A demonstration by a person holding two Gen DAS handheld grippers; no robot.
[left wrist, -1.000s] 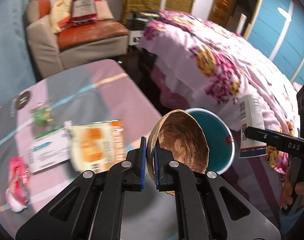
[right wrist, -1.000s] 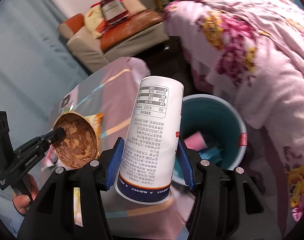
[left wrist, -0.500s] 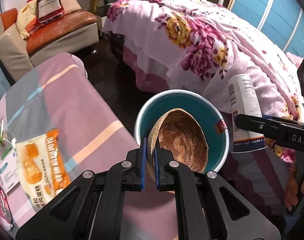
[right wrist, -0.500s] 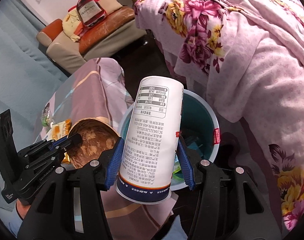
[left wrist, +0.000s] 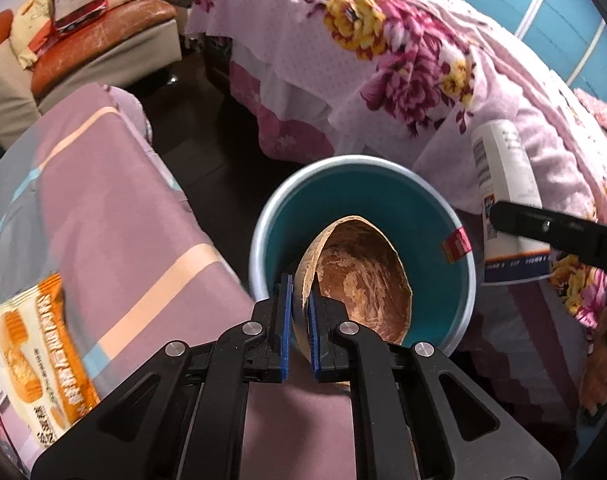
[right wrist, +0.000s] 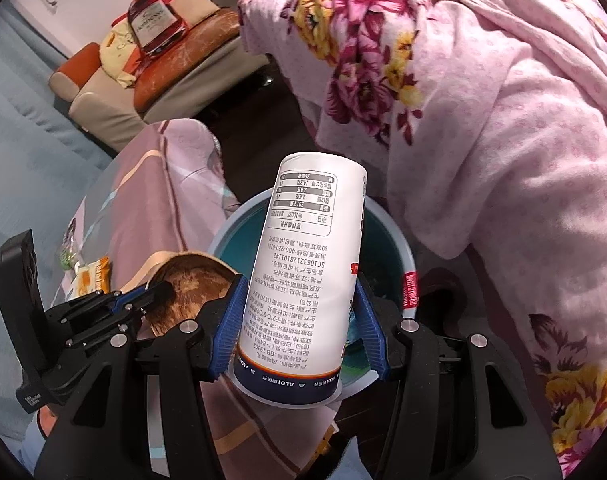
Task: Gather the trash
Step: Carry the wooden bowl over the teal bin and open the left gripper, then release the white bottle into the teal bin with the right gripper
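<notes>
A brown coconut shell half (left wrist: 363, 280) hangs over the mouth of the teal bin (left wrist: 383, 200). Its rim sits between the blue pads of my left gripper (left wrist: 299, 308), whose jaws are opening while the pads still touch the shell. A tall white printed carton (right wrist: 307, 272) is tilted over the same bin (right wrist: 387, 232), and my right gripper (right wrist: 299, 292) is shut on its lower part. In the right wrist view the shell (right wrist: 191, 280) and left gripper (right wrist: 159, 290) are at the bin's left rim. In the left wrist view the carton (left wrist: 507, 184) is right of the bin.
A table with a pink striped cloth (left wrist: 103, 208) stands left of the bin, with an orange snack packet (left wrist: 35, 344) and other wrappers on it. A bed with a floral blanket (left wrist: 403, 60) crowds the bin's far and right side. A sofa (left wrist: 103, 48) is at the back.
Both grippers have moved from over the table's edge down towards the bin, carrying shell and carton. The gap between the left pads looks slightly wider.
</notes>
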